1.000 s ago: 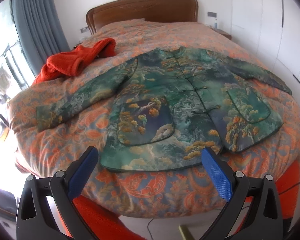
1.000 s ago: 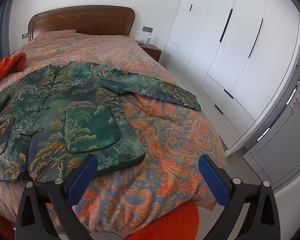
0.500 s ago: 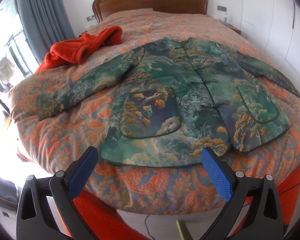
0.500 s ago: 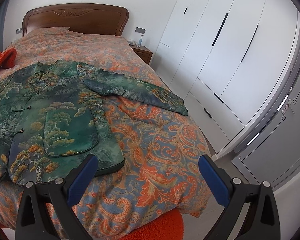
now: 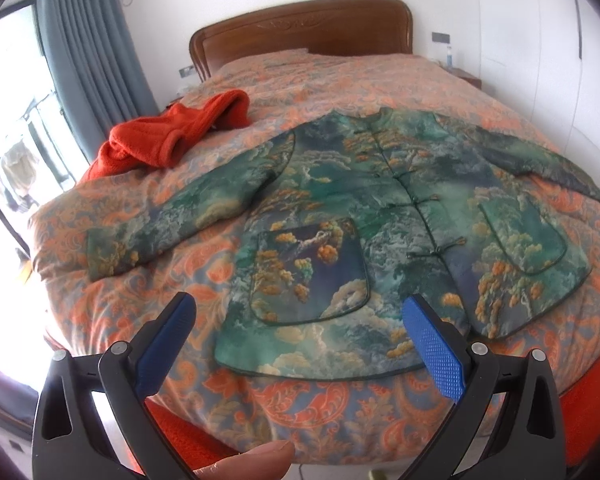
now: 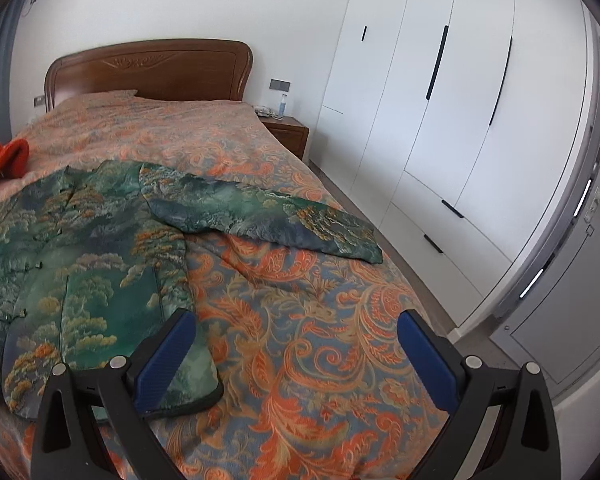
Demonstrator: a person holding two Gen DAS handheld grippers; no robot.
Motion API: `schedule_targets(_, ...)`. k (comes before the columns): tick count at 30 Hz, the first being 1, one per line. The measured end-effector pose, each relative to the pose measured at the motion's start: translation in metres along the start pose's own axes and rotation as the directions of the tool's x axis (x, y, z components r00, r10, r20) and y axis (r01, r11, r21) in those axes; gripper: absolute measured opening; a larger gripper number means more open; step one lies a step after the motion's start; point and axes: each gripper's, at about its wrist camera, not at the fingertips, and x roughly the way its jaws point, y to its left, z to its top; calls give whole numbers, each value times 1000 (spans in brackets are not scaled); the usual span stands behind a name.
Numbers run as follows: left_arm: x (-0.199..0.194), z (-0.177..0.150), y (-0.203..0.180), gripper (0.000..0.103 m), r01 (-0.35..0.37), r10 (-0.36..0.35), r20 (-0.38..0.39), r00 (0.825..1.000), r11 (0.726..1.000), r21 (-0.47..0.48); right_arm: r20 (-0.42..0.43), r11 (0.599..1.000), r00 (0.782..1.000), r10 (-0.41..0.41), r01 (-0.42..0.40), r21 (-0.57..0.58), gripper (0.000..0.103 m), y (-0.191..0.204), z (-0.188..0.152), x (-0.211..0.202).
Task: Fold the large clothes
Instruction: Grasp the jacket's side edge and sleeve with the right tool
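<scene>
Hovering at the foot of the bed (image 5: 324, 420), both grippers have their 2 blue fingers spread wide and hold nothing. The left gripper (image 5: 300, 320) looks over the hem of the green jacket (image 5: 380, 208), which lies flat, front up, collar toward the headboard (image 5: 300, 28). The right gripper (image 6: 296, 340) has the hem corner just under its left finger (image 6: 168, 356). The body's long axis runs away from the fingers; the sleeves stretch sideways. Farther off, the right sleeve (image 6: 260, 212) points toward the wardrobe (image 6: 440, 120), so the right gripper seems nearer to it, and the left sleeve (image 5: 172, 216) belongs to the left gripper. An orange garment (image 5: 172, 136) lies beyond.
</scene>
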Motion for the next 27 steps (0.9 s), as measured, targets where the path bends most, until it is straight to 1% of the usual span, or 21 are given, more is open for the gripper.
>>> schedule_targets(1, 0, 1, -2, 103, -4, 4, 10, 1000, 1000, 2, -6, 998, 998, 55, -55, 15, 103, -9, 4, 13)
schedule_targets(2, 0, 2, -2, 103, -11, 11, 19, 1000, 1000, 6, -29, 992, 993, 116, -115, 42, 103, -20, 7, 30)
schedule_targets(3, 1, 3, -3, 103, -22, 22, 27, 999, 1000, 12, -69, 985, 984, 162, -157, 75, 103, -29, 8, 49)
schedule_targets(4, 2, 3, -4, 103, -32, 32, 28, 999, 999, 16, -96, 976, 976, 195, -183, 115, 103, -39, 9, 66)
schedule_targets(6, 8, 3, -7, 103, -34, 34, 3, 999, 999, 29, -72, 950, 966, 249, -229, 211, 103, -62, 10, 94)
schedule_targets(7, 12, 2, -8, 103, -30, 31, -15, 999, 999, 34, -54, 926, 958, 283, -258, 274, 103, -75, 11, 108)
schedule_targets(8, 15, 1, -9, 103, -25, 26, -31, 999, 999, 34, -45, 896, 948, 315, -281, 342, 103, -88, 11, 124)
schedule_targets(10, 21, -2, -10, 103, -12, 14, -57, 998, 1000, 27, -21, 824, 933, 360, -307, 477, 103, -115, 11, 158)
schedule_targets(12, 24, -3, -11, 103, 8, -7, -76, 997, 1000, 11, -21, 757, 929, 370, -288, 587, 103, -135, 8, 194)
schedule_targets(14, 27, -3, -13, 103, 24, -25, -92, 995, 1000, -6, -16, 667, 901, 433, -309, 678, 103, -149, 6, 232)
schedule_targets(16, 30, -2, -14, 103, 31, -33, -103, 994, 999, -19, 5, 578, 888, 460, -304, 757, 103, -157, 2, 261)
schedule_targets(17, 31, 0, -14, 103, 32, -34, -106, 994, 999, -25, 14, 540, 889, 457, -291, 790, 102, -161, 0, 272)
schedule_targets(20, 35, 2, -15, 103, 42, -46, -120, 992, 998, -38, 34, 432, 909, 416, -230, 872, 101, -169, -5, 300)
schedule_targets(21, 37, 3, -15, 103, 49, -54, -127, 990, 998, -44, 39, 401, 915, 401, -214, 891, 97, -170, -7, 308)
schedule_targets(22, 39, 3, -15, 103, 57, -63, -133, 989, 997, -50, 42, 387, 923, 384, -202, 900, 75, -169, -6, 313)
schedule_targets(23, 41, 2, -14, 103, 62, -69, -139, 988, 997, -56, 35, 388, 925, 378, -193, 901, 42, -168, -5, 319)
schedule_targets(24, 43, 2, -13, 103, 64, -72, -145, 987, 996, -61, 9, 397, 925, 381, -172, 902, 27, -164, -3, 325)
schedule_targets(25, 45, 1, -12, 103, 61, -71, -149, 986, 996, -68, -10, 409, 923, 384, -161, 898, 15, -161, 0, 329)
schedule_targets(26, 47, 0, -10, 103, 56, -68, -155, 986, 996, -76, -12, 427, 931, 364, -156, 891, 12, -157, 5, 327)
schedule_targets(27, 49, -1, -8, 103, 60, -73, -160, 984, 995, -85, -4, 461, 942, 336, -161, 873, 10, -151, 14, 319)
